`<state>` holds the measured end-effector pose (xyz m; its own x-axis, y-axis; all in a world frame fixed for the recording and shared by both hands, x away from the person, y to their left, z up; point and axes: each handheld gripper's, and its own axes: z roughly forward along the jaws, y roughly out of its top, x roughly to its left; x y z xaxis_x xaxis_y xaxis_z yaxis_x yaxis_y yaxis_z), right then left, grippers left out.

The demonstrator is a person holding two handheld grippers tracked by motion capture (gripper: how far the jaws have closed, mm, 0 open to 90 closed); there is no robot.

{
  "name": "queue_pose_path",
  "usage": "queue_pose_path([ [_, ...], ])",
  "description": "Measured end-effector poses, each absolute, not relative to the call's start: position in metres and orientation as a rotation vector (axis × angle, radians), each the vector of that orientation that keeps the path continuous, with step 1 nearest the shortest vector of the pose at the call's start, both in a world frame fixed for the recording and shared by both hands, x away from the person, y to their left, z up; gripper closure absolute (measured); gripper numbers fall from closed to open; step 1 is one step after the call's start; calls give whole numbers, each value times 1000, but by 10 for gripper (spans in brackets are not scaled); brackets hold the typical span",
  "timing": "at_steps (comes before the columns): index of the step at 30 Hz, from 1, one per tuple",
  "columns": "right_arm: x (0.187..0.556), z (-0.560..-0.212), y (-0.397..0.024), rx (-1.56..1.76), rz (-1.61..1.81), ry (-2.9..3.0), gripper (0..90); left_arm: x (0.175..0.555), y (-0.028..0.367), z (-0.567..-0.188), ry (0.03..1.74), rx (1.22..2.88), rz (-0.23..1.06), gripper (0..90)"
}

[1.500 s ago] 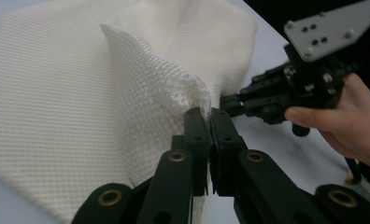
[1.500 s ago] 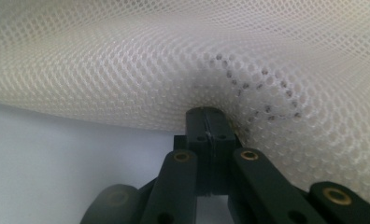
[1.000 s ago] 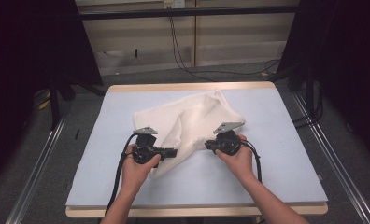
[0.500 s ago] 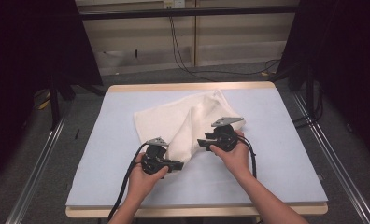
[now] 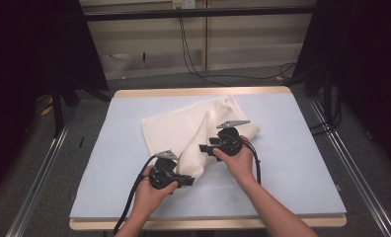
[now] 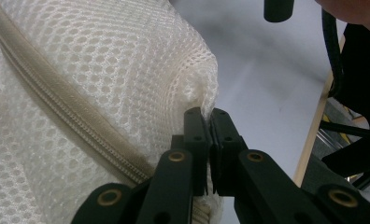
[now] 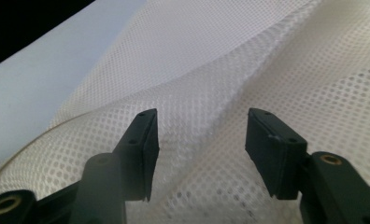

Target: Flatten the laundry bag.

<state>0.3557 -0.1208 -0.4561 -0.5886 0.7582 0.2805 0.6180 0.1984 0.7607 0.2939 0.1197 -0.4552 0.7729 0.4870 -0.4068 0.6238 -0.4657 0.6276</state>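
Mesh bag (image 5: 193, 133) corner pinched by left gripper (image 6: 210, 122), edge hidden between pads, right gripper (image 7: 201, 140) just opened, nothing clamped, zip (image 6: 66, 112) partly cut off.

Tabletop (image 5: 302, 163) pale blue-grey, with a light wood edge (image 5: 203, 92) along far and near sides. Grey carpet floor (image 5: 60, 163) around it. Metal rails (image 5: 35, 182) run on the floor on both sides of the tabletop. Back wall: beige panels (image 5: 253, 34) in horizontal bands, a dark horizontal bar (image 5: 198, 12) across the top. Black cables (image 5: 191, 54) hang down the wall and trail along the floor. Black curtains (image 5: 361, 59) right and left, left side very dark. Small white outlet box (image 5: 179, 4) at the top of the wall. Even, dim indoor light.
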Motion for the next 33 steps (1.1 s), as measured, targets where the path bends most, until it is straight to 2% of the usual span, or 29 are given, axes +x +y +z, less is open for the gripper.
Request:
queue_pose_path([
  [1, 357, -456, -119, 1340, 1356, 2313, 468, 294, 119, -455, 825, 2156, -215, 869],
  [4, 358, -456, -114, 1337, 1354, 2338, 610, 293, 119, -456, 825, 2160, -221, 869],
  [6, 359, -456, -113, 1313, 1367, 2362, 776, 294, 120, -456, 826, 2161, -225, 869],
  [8, 358, -455, -115, 1281, 1386, 2372, 854, 294, 121, -455, 824, 2163, -228, 868],
  [12, 353, -452, -118, 1244, 1347, 2392, 871, 295, 123, -453, 826, 2169, -226, 842],
  [21, 332, -455, -135, 1185, 1309, 2400, 870, 298, 134, -443, 833, 2106, -226, 666],
  [33, 306, -461, -145, 1168, 1312, 2384, 868, 306, 150, -434, 853, 2028, -208, 531],
])
